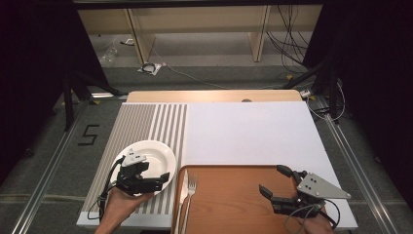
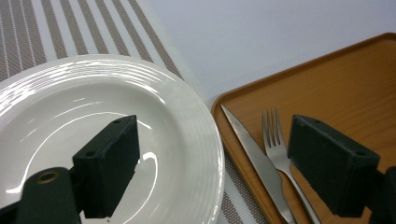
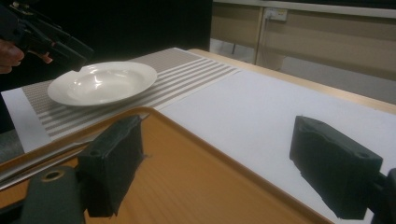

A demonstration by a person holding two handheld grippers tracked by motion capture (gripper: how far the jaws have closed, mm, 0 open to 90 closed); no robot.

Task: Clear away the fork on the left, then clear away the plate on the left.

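Note:
A white plate (image 1: 148,155) lies on a grey striped placemat (image 1: 146,119). My left gripper (image 1: 152,171) is open at the plate's near right rim. In the left gripper view, one jaw hangs over the plate (image 2: 93,102) and the other over the fork (image 2: 275,140), with the gripper (image 2: 215,158) empty. A knife (image 1: 183,194) and fork (image 1: 191,191) lie side by side at the left end of a wooden tray (image 1: 234,195). My right gripper (image 1: 272,179) is open and empty over the tray's right part. In the right gripper view, that gripper (image 3: 219,154) faces the plate (image 3: 102,81).
A white mat (image 1: 248,131) covers the table beyond the tray. The table's near edge runs just below the tray. Cables and shelving lie on the floor behind the table. The other hand and its gripper (image 3: 51,39) appear far left in the right gripper view.

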